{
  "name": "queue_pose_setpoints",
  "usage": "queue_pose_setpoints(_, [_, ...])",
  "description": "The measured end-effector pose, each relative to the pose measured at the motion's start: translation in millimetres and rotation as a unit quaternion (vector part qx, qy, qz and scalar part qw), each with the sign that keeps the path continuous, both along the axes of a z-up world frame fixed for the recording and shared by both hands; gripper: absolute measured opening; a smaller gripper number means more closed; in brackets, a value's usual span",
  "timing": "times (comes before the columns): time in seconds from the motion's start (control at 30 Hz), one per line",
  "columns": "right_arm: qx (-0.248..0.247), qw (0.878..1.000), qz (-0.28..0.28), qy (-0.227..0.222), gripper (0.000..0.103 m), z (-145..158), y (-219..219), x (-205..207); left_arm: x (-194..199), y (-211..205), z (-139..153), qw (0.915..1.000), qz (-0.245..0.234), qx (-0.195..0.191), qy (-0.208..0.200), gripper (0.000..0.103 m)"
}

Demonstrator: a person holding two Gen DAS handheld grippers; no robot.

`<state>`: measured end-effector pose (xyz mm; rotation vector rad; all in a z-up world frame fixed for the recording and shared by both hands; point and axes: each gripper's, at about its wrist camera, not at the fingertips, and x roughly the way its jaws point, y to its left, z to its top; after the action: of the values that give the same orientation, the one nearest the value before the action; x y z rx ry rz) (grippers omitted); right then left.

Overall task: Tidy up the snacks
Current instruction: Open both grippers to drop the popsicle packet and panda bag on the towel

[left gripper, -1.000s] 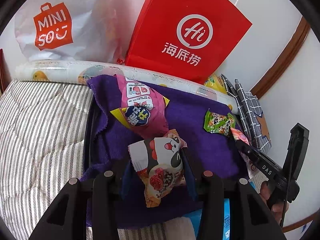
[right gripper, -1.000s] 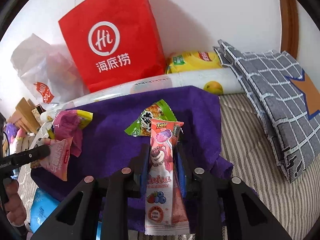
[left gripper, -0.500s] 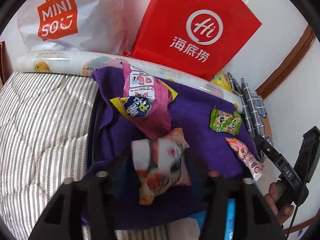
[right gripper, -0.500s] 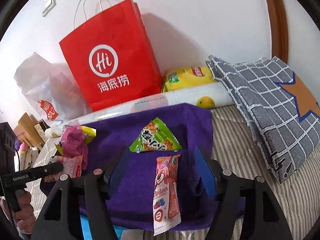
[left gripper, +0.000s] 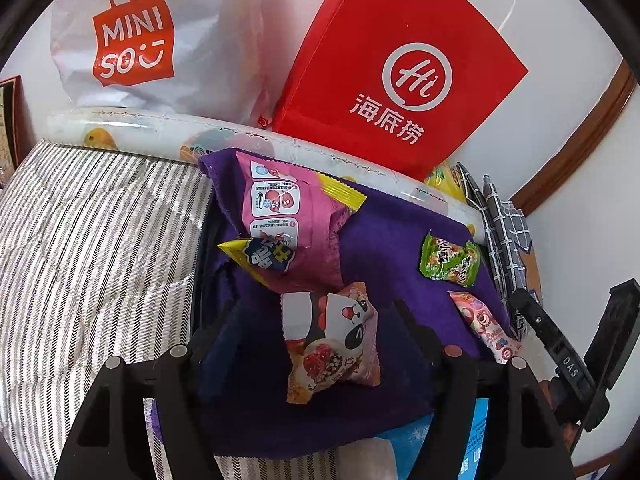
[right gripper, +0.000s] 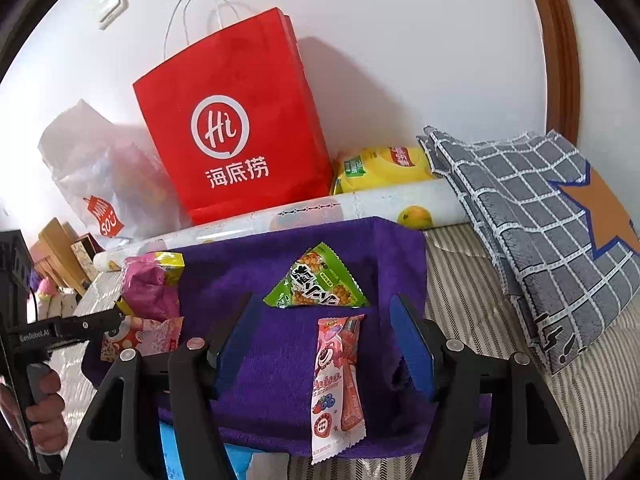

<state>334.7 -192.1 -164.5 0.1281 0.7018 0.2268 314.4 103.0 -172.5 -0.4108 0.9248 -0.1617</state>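
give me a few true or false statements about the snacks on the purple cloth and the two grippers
1. The right gripper is clamped on the pink strawberry-bear packet. False: its jaws have just opened and the packet lies free on the purple cloth.
2. The green triangular packet lies beyond the pink packet. True.
3. The left gripper is open, with the panda packet lying loose between its jaws. True.
4. The red paper bag lies flat on the cloth. False: it stands against the wall.
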Motion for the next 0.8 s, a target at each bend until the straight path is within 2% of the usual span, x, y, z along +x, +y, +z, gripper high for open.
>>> queue_pose_setpoints(0.07, [-0.011, 1.000, 0.003, -0.004, 0.067, 0.9, 3.2, -2.0, -0.9, 1.1, 1.9, 1.0000, 0.000, -0.002, -0.002, 0.071])
queue_pose_setpoints(0.27, [0.003, 1.000, 0.023, 0.015, 0.053, 5.8, 7.6, -8.5, -5.0, 5.0, 9.7, 0.9997, -0.006, -0.019, -0.011, 0.071])
queue_pose_setpoints(0.37, [-0.016, 0.999, 0.020, 0.020, 0.047, 13.8, 15.1, -22.8, -6.2, 6.3, 12.5, 0.9996, -0.009, -0.023, -0.014, 0.071])
queue_pose_setpoints(0.6, [-0.022, 0.999, 0.041, 0.011, 0.047, 43.6, 23.9, -84.0, -11.2, 6.1, 22.7, 0.9992, -0.018, -0.027, -0.022, 0.077])
queue_pose_setpoints(0.7, [-0.025, 0.998, 0.046, 0.018, 0.047, 47.6, 27.9, -114.4, -15.7, 6.0, 32.8, 0.9988, -0.023, -0.031, -0.032, 0.077])
queue_pose_setpoints(0.8, [-0.031, 0.997, 0.055, 0.038, 0.047, 43.1, 32.6, -140.9, -21.9, 4.2, 45.4, 0.9988, -0.025, -0.018, -0.038, 0.078])
